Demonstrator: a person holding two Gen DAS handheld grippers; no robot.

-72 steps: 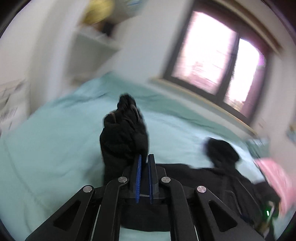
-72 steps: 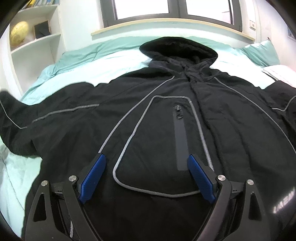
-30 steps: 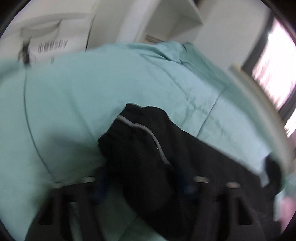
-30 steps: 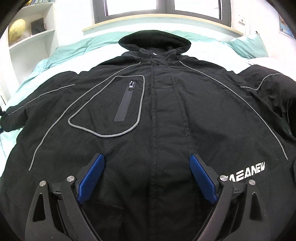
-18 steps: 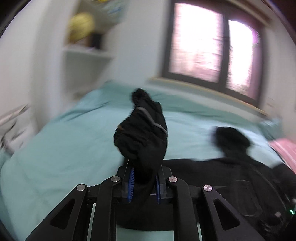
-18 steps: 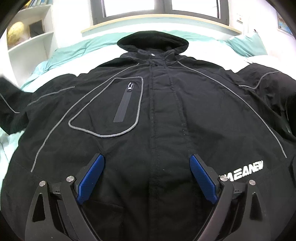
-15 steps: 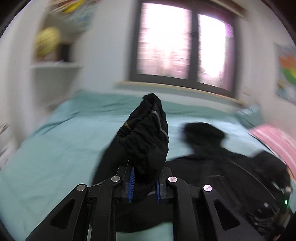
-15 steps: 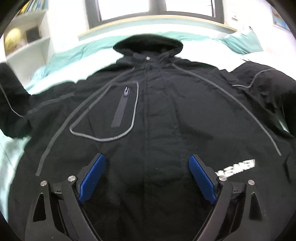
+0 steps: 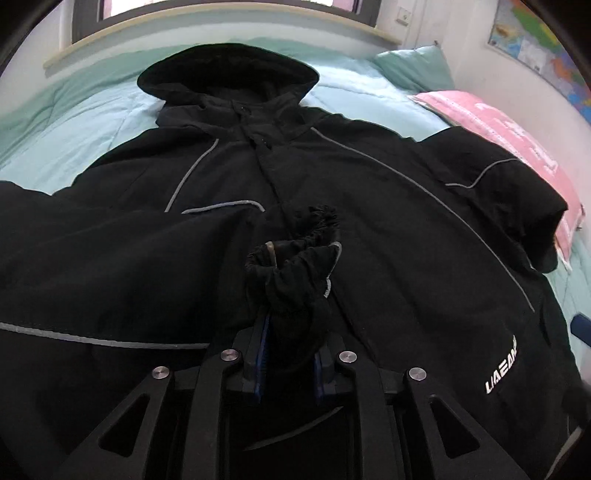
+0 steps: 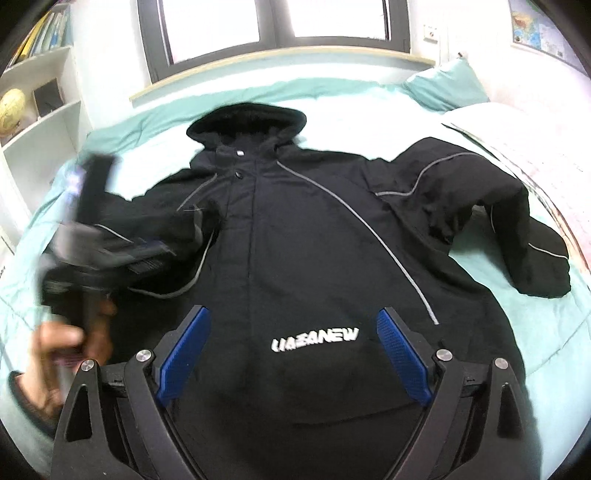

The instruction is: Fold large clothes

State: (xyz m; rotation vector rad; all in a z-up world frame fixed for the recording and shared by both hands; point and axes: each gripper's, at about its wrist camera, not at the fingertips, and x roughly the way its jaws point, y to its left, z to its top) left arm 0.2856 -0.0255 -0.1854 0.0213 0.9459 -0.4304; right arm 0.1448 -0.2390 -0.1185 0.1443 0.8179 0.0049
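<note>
A large black hooded jacket (image 9: 388,229) lies face up on a teal bed, hood toward the window. It also fills the right wrist view (image 10: 306,266). My left gripper (image 9: 290,350) is shut on the cuff of the jacket's left sleeve (image 9: 295,266) and holds it over the chest, the sleeve folded across the front. In the right wrist view the left gripper (image 10: 147,258) is blurred over the jacket's left side. My right gripper (image 10: 291,343) is open and empty above the hem near the white logo (image 10: 314,338). The other sleeve (image 10: 517,229) lies spread to the right.
The teal bedspread (image 10: 517,317) surrounds the jacket. A pink cloth (image 9: 509,133) and a teal pillow (image 9: 413,66) lie at the bed's right. White shelves (image 10: 37,110) stand at the left, a window (image 10: 273,26) at the back.
My left gripper has swung right with the sleeve cuff, carrying it from above the bed's left side onto the jacket's chest. My right gripper has pulled back and lifted, staying open.
</note>
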